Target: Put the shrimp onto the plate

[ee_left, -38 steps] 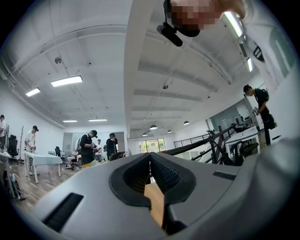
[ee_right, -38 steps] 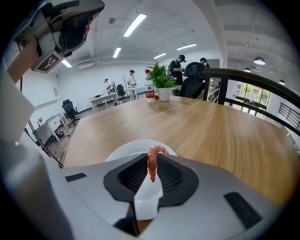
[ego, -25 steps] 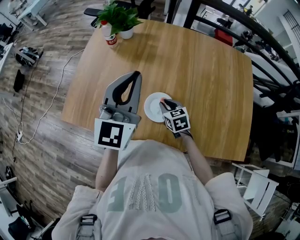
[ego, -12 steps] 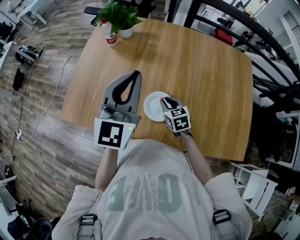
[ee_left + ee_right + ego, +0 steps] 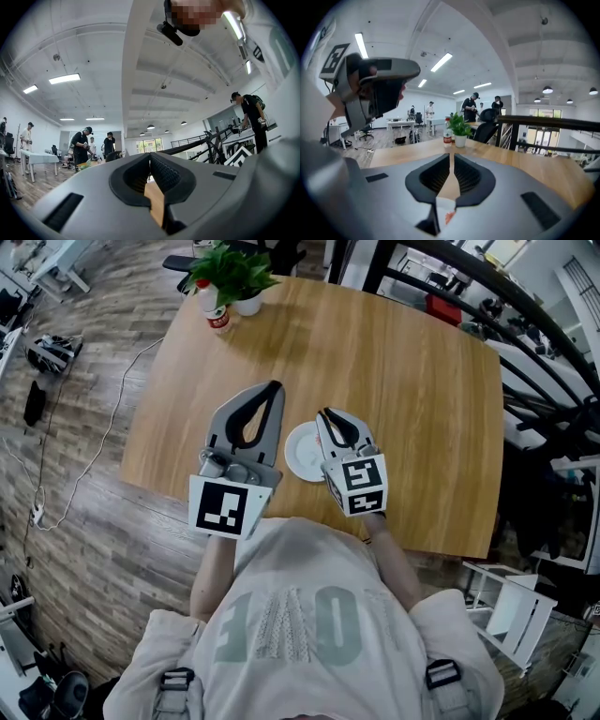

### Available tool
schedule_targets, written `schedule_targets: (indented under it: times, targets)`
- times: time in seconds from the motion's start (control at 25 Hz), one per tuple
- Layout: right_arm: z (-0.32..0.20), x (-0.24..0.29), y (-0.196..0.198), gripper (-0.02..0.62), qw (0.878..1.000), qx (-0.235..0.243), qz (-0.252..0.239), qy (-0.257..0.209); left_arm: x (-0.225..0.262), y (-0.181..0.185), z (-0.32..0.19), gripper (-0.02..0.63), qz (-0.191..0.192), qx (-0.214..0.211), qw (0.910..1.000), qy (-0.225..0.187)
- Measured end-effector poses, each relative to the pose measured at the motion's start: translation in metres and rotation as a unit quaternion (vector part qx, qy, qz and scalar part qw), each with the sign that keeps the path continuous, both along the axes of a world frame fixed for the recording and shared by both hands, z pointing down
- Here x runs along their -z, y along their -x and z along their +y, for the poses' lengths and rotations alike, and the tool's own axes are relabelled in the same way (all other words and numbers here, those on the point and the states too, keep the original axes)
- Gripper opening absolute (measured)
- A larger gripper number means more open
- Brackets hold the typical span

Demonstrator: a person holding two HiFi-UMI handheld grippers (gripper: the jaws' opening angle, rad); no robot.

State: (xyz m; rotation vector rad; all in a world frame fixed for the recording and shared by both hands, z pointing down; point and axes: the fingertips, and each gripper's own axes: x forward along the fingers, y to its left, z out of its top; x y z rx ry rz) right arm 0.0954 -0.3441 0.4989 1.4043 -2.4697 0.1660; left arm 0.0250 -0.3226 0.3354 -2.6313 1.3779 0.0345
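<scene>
Near the front edge of the table [image 5: 403, 381], a white plate [image 5: 298, 454] lies partly under the right gripper [image 5: 325, 412], whose jaws are pressed together with nothing between them. From the head view the shrimp is hidden. The right gripper view shows it: through the gap beneath the closed jaws, a sliver of white plate and a small orange-red shrimp [image 5: 449, 217] lying on it.

The left gripper [image 5: 273, 386] hangs just beside the plate on its left, its jaws also shut and empty. Its own view looks up at the ceiling lights and shows only a strip of table wood between the jaws.

Readable writing is scarce. A bottle [image 5: 217, 315] at the far left corner has a red label too small to read. Each gripper's cube carries black-and-white square markers. The pale letters on the person's shirt cannot be read with certainty.

A potted plant [image 5: 236, 277] stands just beside the bottle. Between that corner and the plate the tabletop is bare wood, as it is out to the right edge. The right gripper view shows the left gripper raised at upper left.
</scene>
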Motion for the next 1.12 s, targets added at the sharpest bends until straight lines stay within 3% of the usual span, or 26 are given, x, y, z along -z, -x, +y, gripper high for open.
schedule_targets:
  times: [0.24,0.48,0.72,1.12]
  targets:
    - [0.007,0.101,-0.006,0.02,0.992,-0.031,-0.016,-0.122,0.002,-0.002,0.001,0.011,0.006,-0.004,1.0,-0.003]
    - [0.026,0.167,-0.021,0.018,0.978,-0.049,-0.043,-0.197,0.014,-0.005,0.004,0.011,0.019,-0.007,0.9997,-0.013]
    - [0.035,0.192,-0.024,0.018,0.97,-0.07,-0.043,-0.229,0.03,-0.01,0.008,0.011,0.026,-0.017,0.999,-0.032]
    - [0.04,0.191,-0.021,0.018,0.971,-0.074,-0.031,-0.227,0.034,-0.01,0.011,0.011,0.025,-0.019,0.9988,-0.036]
